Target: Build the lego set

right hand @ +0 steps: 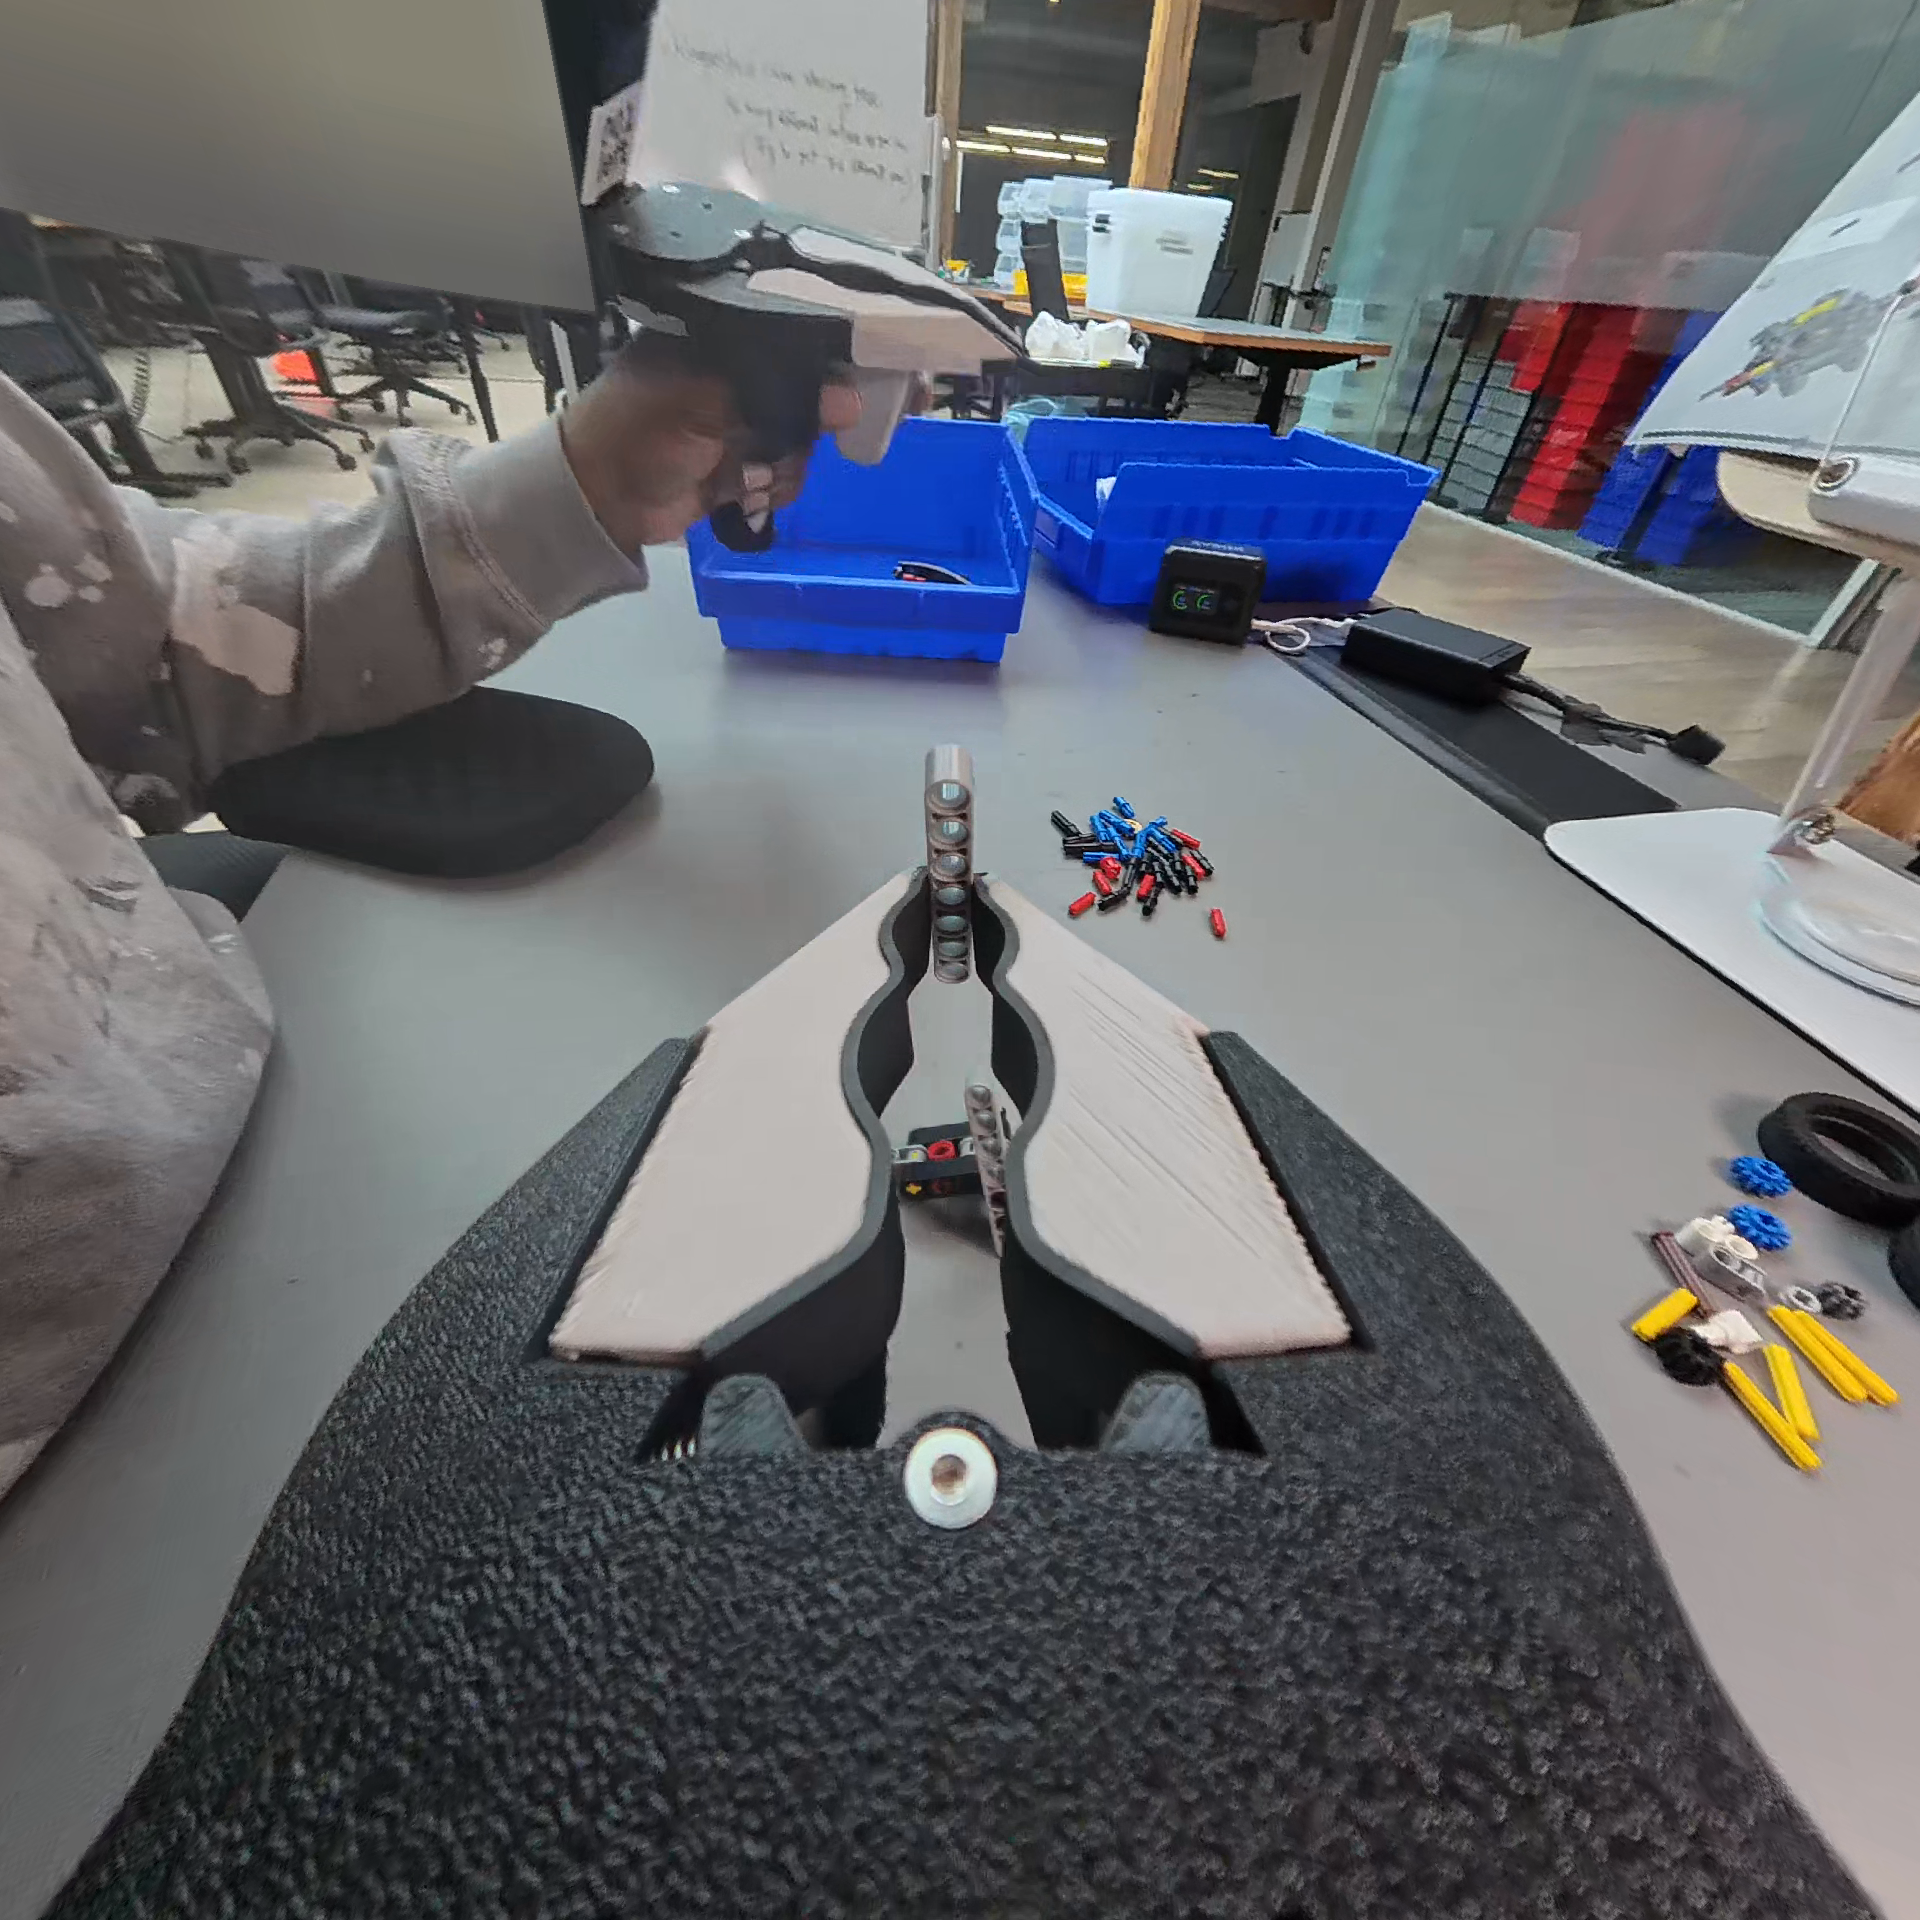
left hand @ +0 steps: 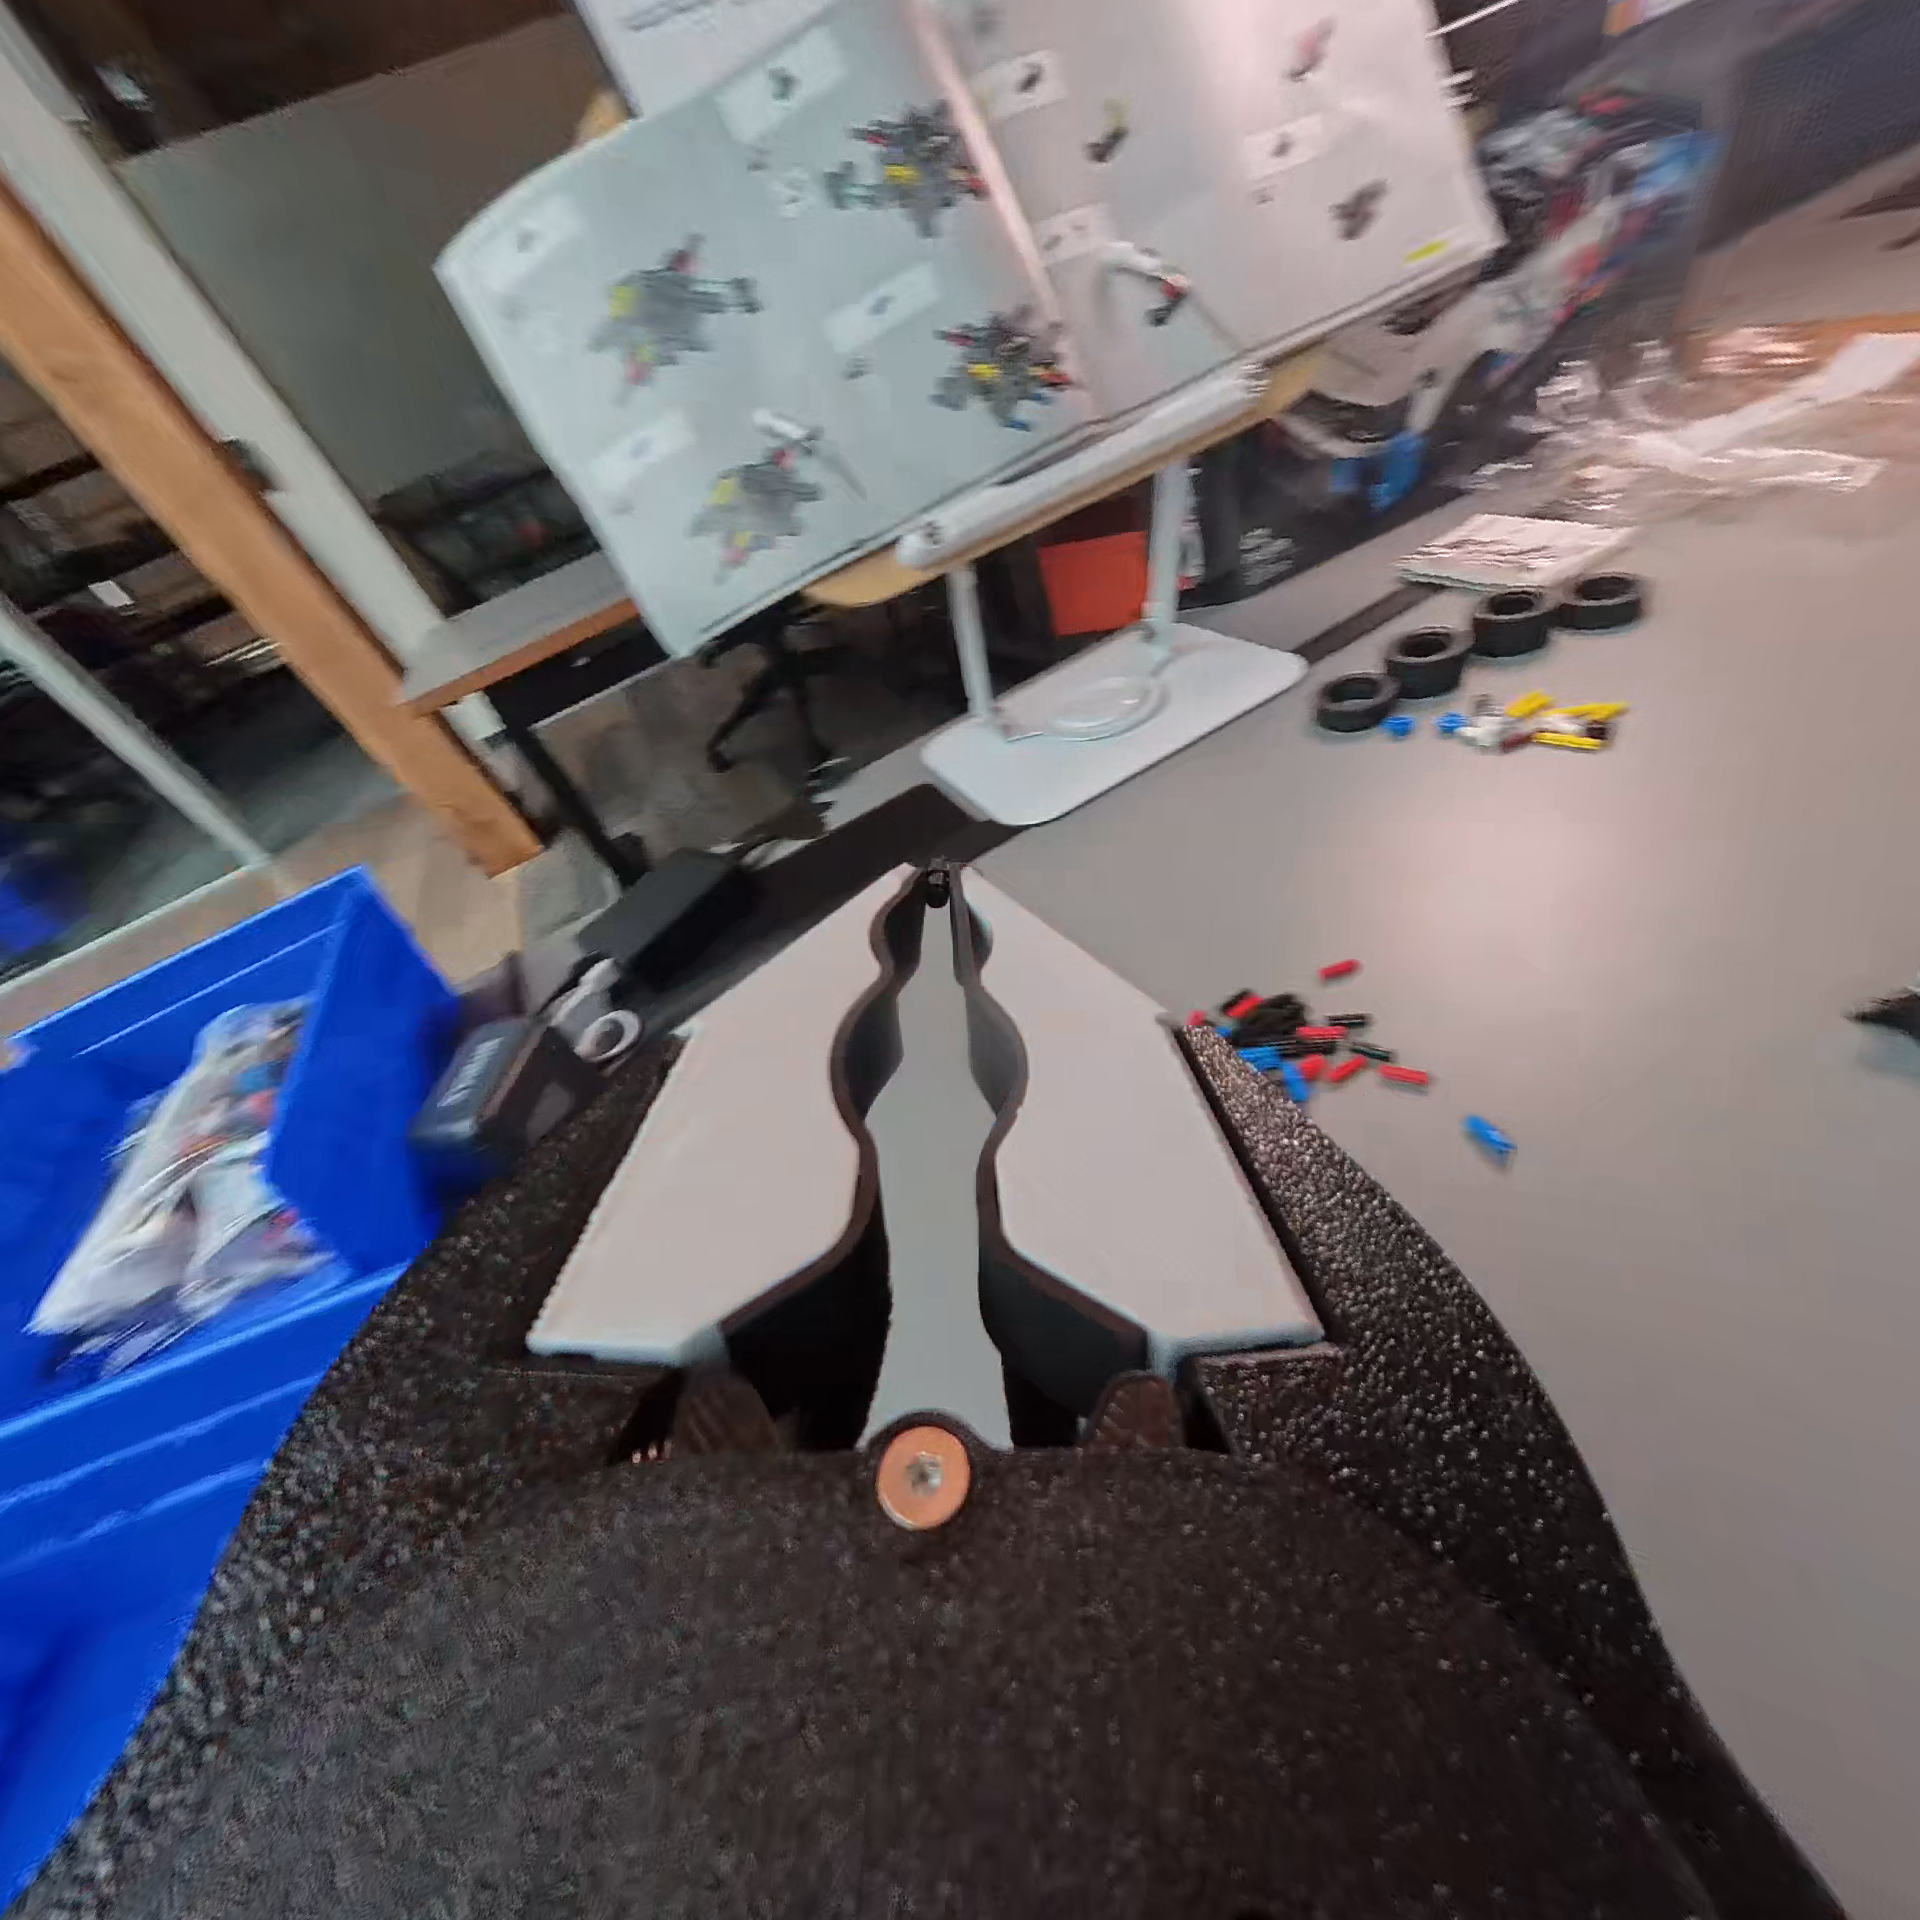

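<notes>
The right gripper (right hand: 951, 883) pinches a grey beam (right hand: 950, 831) upright, at 12 o'clock. The left gripper (left hand: 940, 894) is nearly closed on a tiny dark pin (left hand: 938, 885). I think the pin should go slowly, straight into a hole. Four tyres (left hand: 1430, 661) sit on the worktop (left hand: 1558, 1039), two blue bins (right hand: 862, 582) beyond.

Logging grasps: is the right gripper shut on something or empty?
Shut on something: the right gripper pinches a grey holed lego beam between its tips, the beam sticking out forward above the grey table.
</notes>
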Available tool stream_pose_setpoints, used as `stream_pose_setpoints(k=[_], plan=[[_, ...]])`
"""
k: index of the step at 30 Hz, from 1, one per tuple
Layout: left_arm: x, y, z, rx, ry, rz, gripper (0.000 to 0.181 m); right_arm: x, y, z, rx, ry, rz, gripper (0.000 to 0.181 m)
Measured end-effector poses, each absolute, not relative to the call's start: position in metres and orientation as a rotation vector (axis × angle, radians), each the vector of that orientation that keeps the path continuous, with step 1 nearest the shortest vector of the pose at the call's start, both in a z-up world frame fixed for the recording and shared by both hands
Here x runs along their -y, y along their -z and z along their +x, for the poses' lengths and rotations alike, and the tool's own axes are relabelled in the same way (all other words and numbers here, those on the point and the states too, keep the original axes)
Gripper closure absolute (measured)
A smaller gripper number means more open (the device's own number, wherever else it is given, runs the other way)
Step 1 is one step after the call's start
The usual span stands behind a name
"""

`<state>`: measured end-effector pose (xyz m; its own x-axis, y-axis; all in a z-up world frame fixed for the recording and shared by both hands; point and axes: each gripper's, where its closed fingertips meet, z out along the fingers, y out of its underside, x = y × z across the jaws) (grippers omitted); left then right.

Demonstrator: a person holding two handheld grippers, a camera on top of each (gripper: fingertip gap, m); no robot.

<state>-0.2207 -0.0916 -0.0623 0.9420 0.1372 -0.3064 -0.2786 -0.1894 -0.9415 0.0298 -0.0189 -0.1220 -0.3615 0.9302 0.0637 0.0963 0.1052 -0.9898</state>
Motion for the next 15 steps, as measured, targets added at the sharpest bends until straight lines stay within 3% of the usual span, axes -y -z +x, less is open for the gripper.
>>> stream_pose_setpoints(k=[4,10,15], plan=[[0.125,0.052,-0.277,0.002,-0.726,-1.687,0.177,0.013,0.126,0.025,1.567,-1.317,-1.050,0.175],[0.123,0.038,-0.265,-0.197,-1.116,-1.442,0.177,0.009,0.131,0.022,1.540,-1.263,-1.048,0.175],[0.062,0.101,-0.216,-0.568,-1.029,-1.578,0.177,0.006,0.134,0.022,1.524,-1.254,-1.050,0.175]])
